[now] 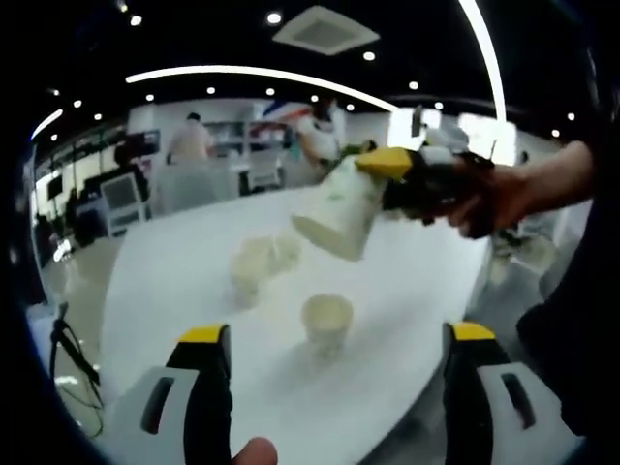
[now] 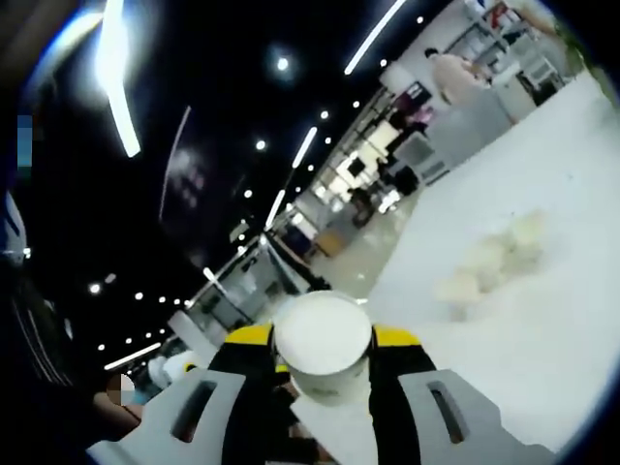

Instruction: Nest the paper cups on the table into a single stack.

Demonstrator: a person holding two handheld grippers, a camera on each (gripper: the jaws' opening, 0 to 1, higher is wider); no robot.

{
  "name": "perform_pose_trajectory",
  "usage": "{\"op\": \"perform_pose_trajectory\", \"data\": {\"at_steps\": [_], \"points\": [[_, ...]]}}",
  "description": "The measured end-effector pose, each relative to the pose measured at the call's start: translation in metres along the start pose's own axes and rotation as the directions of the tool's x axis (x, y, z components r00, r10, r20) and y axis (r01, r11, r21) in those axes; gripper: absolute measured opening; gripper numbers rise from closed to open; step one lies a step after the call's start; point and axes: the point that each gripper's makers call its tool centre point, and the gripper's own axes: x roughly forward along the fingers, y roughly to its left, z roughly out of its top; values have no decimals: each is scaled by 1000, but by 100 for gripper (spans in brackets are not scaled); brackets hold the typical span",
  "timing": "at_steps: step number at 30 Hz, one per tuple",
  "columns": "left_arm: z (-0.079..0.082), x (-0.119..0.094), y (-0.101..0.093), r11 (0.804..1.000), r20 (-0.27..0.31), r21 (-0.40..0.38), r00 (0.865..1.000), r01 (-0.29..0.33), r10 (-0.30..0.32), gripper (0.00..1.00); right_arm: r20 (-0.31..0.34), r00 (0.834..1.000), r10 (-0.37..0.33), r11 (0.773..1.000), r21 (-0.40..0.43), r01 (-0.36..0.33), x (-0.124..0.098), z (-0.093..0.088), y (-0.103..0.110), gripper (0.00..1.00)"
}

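Right tongs (image 2: 323,363) clamp paper cup (image 2: 323,344); left tongs (image 1: 337,344) apart, above table cup (image 1: 326,323).

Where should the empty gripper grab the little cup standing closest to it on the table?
Grab the nearest cup around its side wall, just below the rim, one finger on each side. It stands upright with its mouth open upward, so coming in level from the near side looks best. The left gripper is open and wide enough. Squeeze gently; thin paper probably crumples. The white table around the cup looks bare.
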Motion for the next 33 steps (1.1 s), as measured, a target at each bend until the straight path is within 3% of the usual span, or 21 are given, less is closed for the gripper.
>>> {"op": "perform_pose_trajectory", "data": {"at_steps": [16,23,27,33], "points": [[15,6,-11,998,32,-8,998,56,-55,85,36,999,19,998,58,-21,-3,2,1,34],[30,8,-13,997,78,-28,994,76,-73,80,39,999,36,994,98,-40,-2,-3,3,34],[42,8,-14,990,144,-98,986,99,-84,77,49,998,46,992,118,-52,-3,-5,7,34],[44,10,-17,986,156,-117,983,119,-100,74,63,996,56,989,132,-64,-6,-5,10,34]]}}
